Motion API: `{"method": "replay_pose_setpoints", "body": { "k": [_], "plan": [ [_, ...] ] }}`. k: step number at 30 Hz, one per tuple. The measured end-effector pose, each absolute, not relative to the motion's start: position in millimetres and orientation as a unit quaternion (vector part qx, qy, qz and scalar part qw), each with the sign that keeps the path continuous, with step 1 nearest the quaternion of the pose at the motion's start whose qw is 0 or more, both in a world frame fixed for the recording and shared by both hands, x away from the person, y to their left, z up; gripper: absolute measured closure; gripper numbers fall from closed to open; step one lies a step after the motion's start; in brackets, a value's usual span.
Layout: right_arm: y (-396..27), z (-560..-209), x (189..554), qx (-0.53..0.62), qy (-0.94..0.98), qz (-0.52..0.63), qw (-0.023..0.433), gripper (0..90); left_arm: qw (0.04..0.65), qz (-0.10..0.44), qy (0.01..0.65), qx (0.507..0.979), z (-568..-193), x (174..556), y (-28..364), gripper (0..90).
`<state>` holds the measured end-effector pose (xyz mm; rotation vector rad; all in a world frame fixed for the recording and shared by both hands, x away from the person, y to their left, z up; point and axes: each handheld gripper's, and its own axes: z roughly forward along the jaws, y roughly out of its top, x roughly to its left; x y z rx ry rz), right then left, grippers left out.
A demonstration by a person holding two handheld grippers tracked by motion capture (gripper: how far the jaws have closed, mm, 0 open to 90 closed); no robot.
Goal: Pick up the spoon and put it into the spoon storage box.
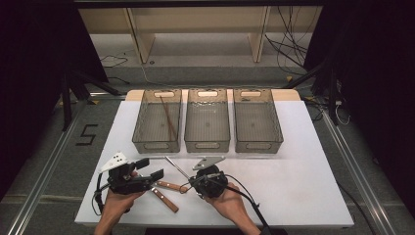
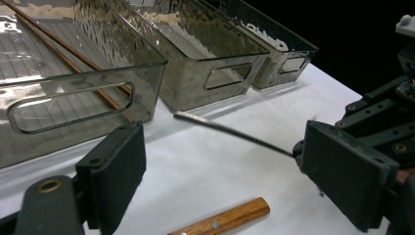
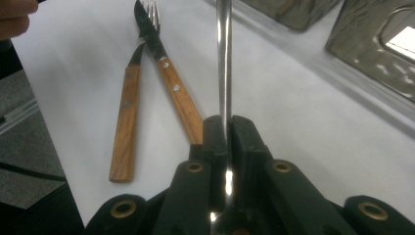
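Here the right claw [image 3: 227,132] hides the clamped metal utensil's [image 3: 224,58] handle.

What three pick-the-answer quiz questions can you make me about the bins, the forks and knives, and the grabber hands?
1. Where do the chopsticks lie?
A. left bin
B. middle bin
C. on the table

2. How many bins stand in the row?
A. two
B. three
C. four

3. What is the right gripper doing?
A. open over a bin
B. shut on a metal utensil
C. holding a wooden handle

Answers:
1. A, the sticks slant across the left bin.
2. B, three stand side by side.
3. B, its jaws pinch the metal utensil.
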<state>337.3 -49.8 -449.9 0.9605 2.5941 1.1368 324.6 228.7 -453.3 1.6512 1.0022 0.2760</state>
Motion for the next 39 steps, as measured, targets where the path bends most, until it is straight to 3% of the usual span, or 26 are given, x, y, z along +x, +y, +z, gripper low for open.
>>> {"method": "replay_pose_setpoints", "body": {
  "k": [17,39],
  "plan": [
    [-71.6,-426.9,357.8,0.35,0.839,0.406,0.093,85.9,0.554,0.131,0.414,0.71,-464.9,315.4,226.1,16.5],
    [-85.1,-383.9,433.7,0.403,0.81,0.405,0.128,85.9,0.545,0.138,0.403,0.722,-472.3,308.1,221.7,16.5]
  ]
}}
